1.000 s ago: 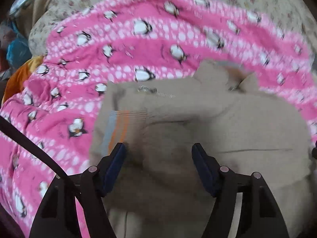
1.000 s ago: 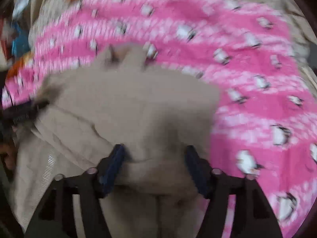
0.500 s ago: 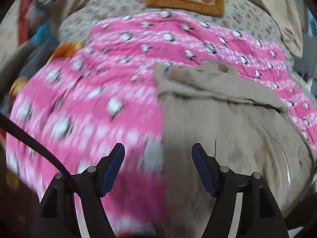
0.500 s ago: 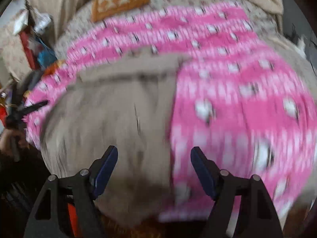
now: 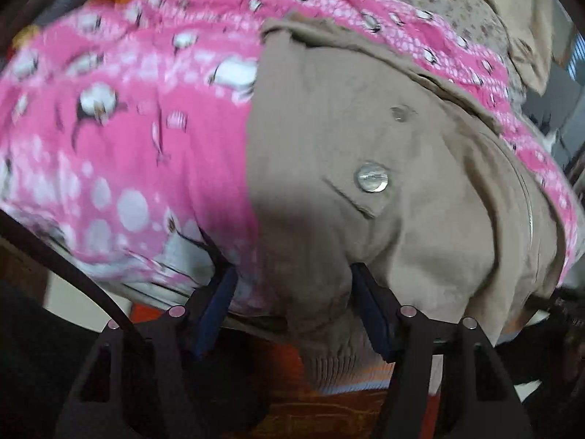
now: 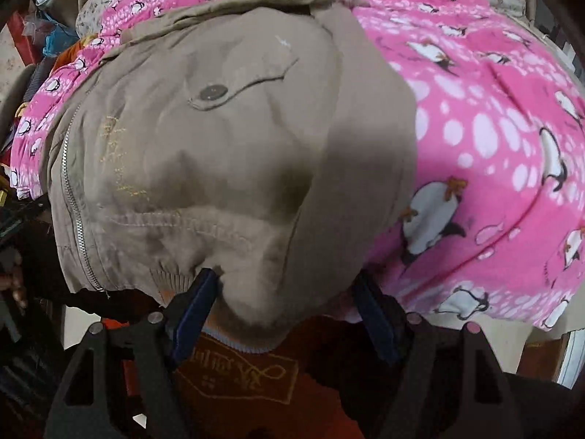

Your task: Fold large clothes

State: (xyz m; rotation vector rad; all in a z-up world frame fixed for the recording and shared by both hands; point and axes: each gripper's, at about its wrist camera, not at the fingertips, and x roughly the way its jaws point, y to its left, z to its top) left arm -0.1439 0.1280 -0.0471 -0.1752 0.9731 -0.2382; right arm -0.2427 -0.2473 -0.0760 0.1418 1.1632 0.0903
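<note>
A tan zip jacket [image 5: 365, 139] lies on a pink penguin blanket [image 5: 128, 128], its ribbed hem hanging over the near bed edge. It also shows in the right wrist view [image 6: 219, 146] with a button pocket and a zipper at the left. My left gripper [image 5: 292, 303] is open at the bed edge; the jacket's left hem corner sits between its blue pads [image 5: 215, 303]. My right gripper [image 6: 285, 307] is open with the jacket's right hem corner bulging between its pads [image 6: 193, 307].
The pink blanket [image 6: 493, 128] covers a floral bedsheet [image 5: 457, 3]. An orange cloth with printed text [image 6: 241, 373] hangs below the bed edge. Clutter and bags [image 6: 47, 33] stand at the far left of the bed.
Both grippers have dropped back from over the jacket to the near bed edge and now straddle the hem corners. The jacket has been spread flatter with its front up.
</note>
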